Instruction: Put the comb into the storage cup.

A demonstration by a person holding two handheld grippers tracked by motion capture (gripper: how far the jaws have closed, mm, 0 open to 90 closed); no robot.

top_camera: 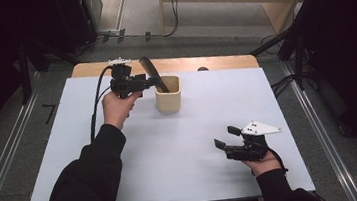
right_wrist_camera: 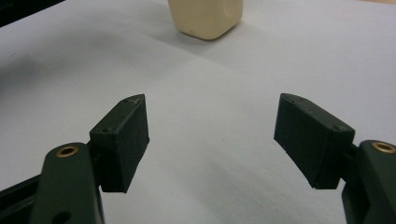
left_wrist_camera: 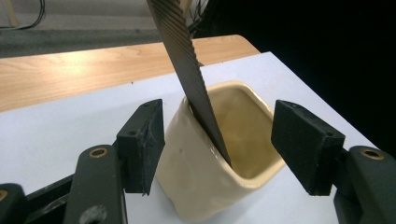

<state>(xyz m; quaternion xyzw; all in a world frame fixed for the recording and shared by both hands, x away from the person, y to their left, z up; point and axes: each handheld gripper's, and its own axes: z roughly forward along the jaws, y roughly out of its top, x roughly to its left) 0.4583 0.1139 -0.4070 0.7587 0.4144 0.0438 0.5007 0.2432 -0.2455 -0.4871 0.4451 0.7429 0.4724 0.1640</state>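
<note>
On table, unmarked cream cup [left_wrist_camera: 205,186], black comb [left_wrist_camera: 187,70]

sleeves [top_camera: 90,185]: black | tools: black, brass screws | right tool [top_camera: 226,138]: grey plate

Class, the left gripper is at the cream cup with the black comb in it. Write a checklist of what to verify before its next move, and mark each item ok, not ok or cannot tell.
1. Comb stands in the cup, leaning on its rim: ok.
2. Left gripper has let go of the comb, pads clear of it: ok, jaws stand wide apart.
3. Pads clear of the cup's walls: cannot tell for the left-hand pad in the left gripper view, which sits very close.
4. Cup upright on the white sheet: ok.
5. Right gripper out of the way, open and holding nothing: ok.
6. Comb steady enough to stay when the gripper withdraws: cannot tell.
</note>
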